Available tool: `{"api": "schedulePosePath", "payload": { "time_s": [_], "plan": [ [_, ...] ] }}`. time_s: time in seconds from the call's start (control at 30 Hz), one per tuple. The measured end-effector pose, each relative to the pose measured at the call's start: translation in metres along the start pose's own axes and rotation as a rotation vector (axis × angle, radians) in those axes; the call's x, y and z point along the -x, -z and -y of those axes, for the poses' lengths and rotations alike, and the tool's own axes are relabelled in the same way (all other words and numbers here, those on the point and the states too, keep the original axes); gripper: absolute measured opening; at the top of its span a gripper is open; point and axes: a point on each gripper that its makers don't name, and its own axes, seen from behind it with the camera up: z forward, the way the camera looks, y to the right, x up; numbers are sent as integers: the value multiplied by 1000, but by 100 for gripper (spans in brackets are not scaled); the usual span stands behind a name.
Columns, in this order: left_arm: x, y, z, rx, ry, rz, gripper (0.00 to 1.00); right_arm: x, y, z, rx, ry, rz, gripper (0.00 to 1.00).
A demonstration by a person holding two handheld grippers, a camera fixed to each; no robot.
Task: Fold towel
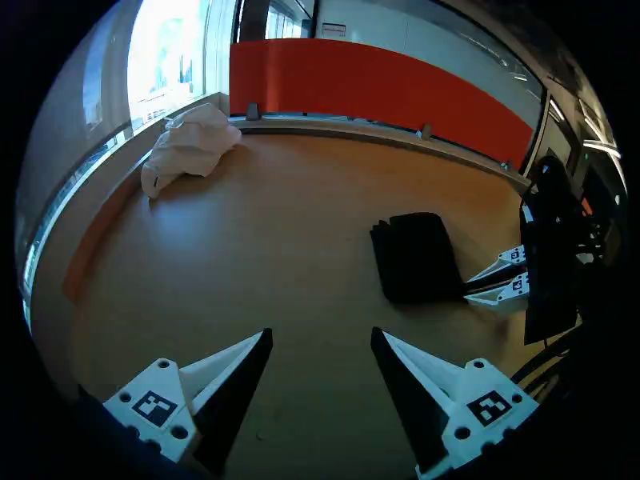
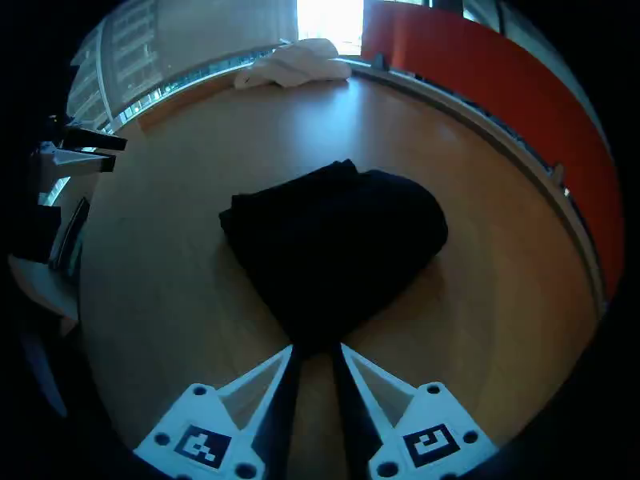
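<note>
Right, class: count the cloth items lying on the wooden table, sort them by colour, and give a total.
black towel: 1
white cloth: 1
Total: 2

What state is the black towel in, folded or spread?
Folded: the black towel lies as a compact, layered block on the table, not spread flat.
</note>
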Motion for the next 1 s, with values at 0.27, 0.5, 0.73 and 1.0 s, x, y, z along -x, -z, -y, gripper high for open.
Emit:
{"api": "schedulePosePath", "payload": {
  "time_s": [0.27, 0.5, 0.73, 1.0],
  "plan": [
    [1, -1, 0, 1, 0, 3, 91, -2, 1, 3, -3, 2, -13, 8],
    [0, -1, 0, 3, 0, 0, 91, -8, 5, 2, 12, 15, -28, 5],
    [-3, -1, -2, 8, -2, -5, 91, -32, 18, -2, 25, 28, -75, 5],
    [-14, 2, -5, 20, -10, -29, 91, -78, 46, -14, 58, 54, -149, 5]
  ]
}}
